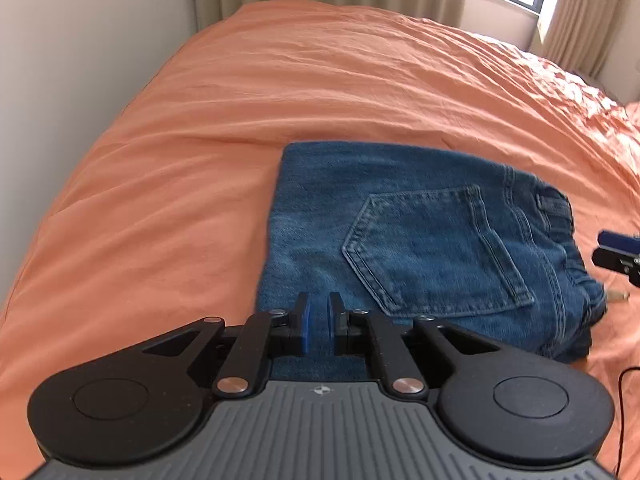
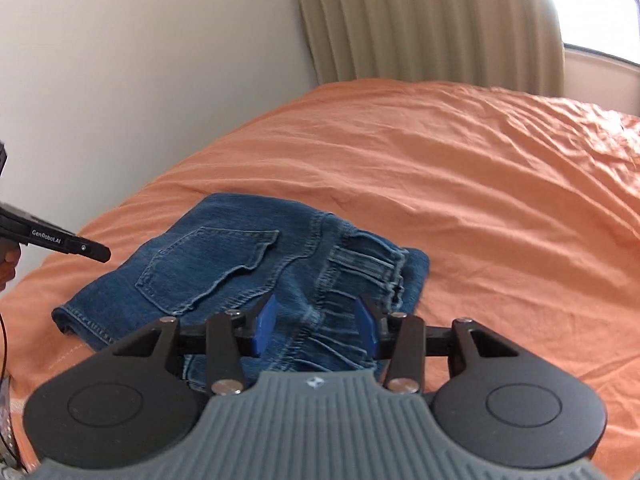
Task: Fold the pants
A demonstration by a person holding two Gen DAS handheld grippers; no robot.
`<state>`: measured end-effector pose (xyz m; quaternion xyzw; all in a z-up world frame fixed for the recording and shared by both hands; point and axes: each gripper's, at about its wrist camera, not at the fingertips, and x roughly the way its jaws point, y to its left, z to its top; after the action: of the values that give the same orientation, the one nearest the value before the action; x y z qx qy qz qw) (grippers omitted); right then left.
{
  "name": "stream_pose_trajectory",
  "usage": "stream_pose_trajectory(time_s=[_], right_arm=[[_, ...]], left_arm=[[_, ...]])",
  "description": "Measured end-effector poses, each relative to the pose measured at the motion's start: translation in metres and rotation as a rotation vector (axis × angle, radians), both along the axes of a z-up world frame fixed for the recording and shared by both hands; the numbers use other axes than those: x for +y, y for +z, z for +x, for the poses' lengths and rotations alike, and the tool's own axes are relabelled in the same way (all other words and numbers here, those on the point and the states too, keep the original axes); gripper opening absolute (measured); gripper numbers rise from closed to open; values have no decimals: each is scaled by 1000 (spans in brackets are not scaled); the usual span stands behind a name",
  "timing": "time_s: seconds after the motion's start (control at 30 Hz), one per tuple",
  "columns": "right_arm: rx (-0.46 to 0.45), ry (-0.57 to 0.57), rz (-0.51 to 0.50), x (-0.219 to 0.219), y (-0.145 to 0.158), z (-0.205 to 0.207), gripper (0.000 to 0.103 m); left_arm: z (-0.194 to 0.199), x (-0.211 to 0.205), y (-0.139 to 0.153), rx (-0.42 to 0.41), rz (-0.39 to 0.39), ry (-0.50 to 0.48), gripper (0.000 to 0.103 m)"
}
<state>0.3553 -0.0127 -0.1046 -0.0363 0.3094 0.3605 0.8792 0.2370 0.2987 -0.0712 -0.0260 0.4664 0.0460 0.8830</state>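
As the fold looks nearly finished, the lines below sort what is done from what may be left.

Pants: the blue denim pants [image 1: 400,240] lie on the orange bedspread [image 1: 280,92], folded into a compact, roughly rectangular packet, back pocket up and the elastic waistband [image 2: 360,268] on top at one end.

Place: the packet sits near the closer edge of the bed, with a wide stretch of bare cover beyond it towards the beige curtains [image 2: 420,20].

Left gripper: the left gripper [image 1: 319,320] hangs over the near edge of the denim, its blue pads almost together with only a narrow slit between them and no cloth caught there.

Right gripper: the right gripper [image 2: 316,324] stands over the waistband end with its fingers well apart, nothing clamped; whether the pads touch the cloth I cannot tell.

Done: judging by the layers, the legs are already doubled under the seat.

Left: a hem corner sticks out at one side and the waistband end is bunched, so at most some smoothing or squaring remains.
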Motion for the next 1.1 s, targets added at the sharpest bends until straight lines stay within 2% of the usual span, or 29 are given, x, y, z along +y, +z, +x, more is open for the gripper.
stream_pose_trajectory(time_s=[0.07,0.17,0.3,0.4,0.57,0.7,0.8,0.9,0.97,1.1], right_arm=[[-36,30,-52,12,-6,-12,41],[-73,38,-155,26,-25,-21,41],[-31,30,-166,28,-51,-13,41],[-45,42,-195,31,-60,-11,42],[6,34,-183,31,-51,2,42],[-26,15,-115,24,-24,21,42],[-19,-38,-87,27,-16,48,40],[-8,-85,-96,34,-19,71,31],[-5,-117,-133,38,-26,84,30],[63,-121,-158,40,-46,101,31]], left_arm=[[-4,-8,-6,15,22,-29,10],[-7,-9,-21,61,8,-46,10],[-5,-5,-50,111,-2,-53,10],[-2,-7,-68,121,10,-60,10],[-4,-10,-59,111,28,-84,9],[-6,-6,-31,29,37,-87,10],[9,0,-16,-86,-28,-25,10],[34,4,-15,-151,-123,19,11],[57,3,-20,-173,-125,29,11],[93,6,-41,-148,-185,87,11]])
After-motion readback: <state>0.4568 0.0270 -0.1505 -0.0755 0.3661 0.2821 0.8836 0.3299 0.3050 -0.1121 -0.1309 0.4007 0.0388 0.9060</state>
